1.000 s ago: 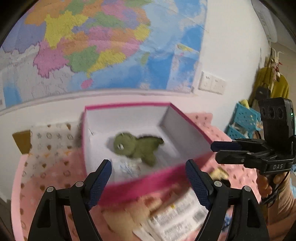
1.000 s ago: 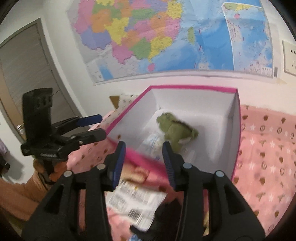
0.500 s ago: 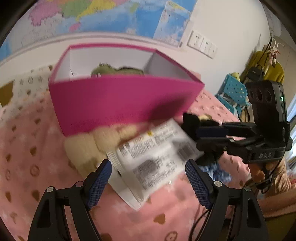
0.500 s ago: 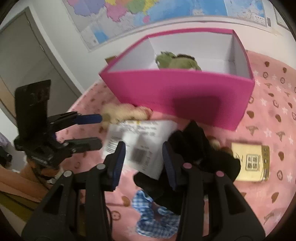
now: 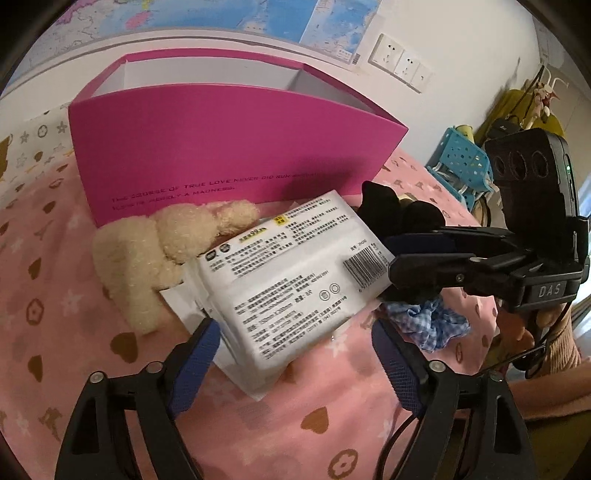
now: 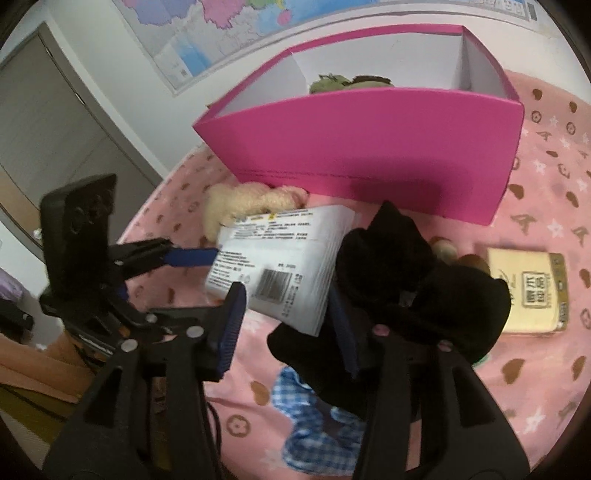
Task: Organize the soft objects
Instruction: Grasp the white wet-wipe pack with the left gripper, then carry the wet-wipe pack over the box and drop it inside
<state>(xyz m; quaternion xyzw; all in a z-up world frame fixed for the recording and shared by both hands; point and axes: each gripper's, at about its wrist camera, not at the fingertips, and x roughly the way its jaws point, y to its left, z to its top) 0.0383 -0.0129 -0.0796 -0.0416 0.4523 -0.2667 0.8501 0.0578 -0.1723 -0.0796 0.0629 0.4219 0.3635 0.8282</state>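
White pack [image 5: 291, 280] flat, long axis toward pink box [image 5: 221, 162]

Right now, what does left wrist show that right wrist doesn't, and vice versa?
Left wrist only: wall sockets, blue basket.
Right wrist only: green plush inside the pink box, yellow tissue pack, door.
Both: pink box, cream plush, white wipes pack, black cloth, blue checked cloth, map. Both grippers open, empty.

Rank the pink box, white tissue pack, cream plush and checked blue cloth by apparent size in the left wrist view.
1. pink box
2. white tissue pack
3. cream plush
4. checked blue cloth, partly hidden, so unsure.
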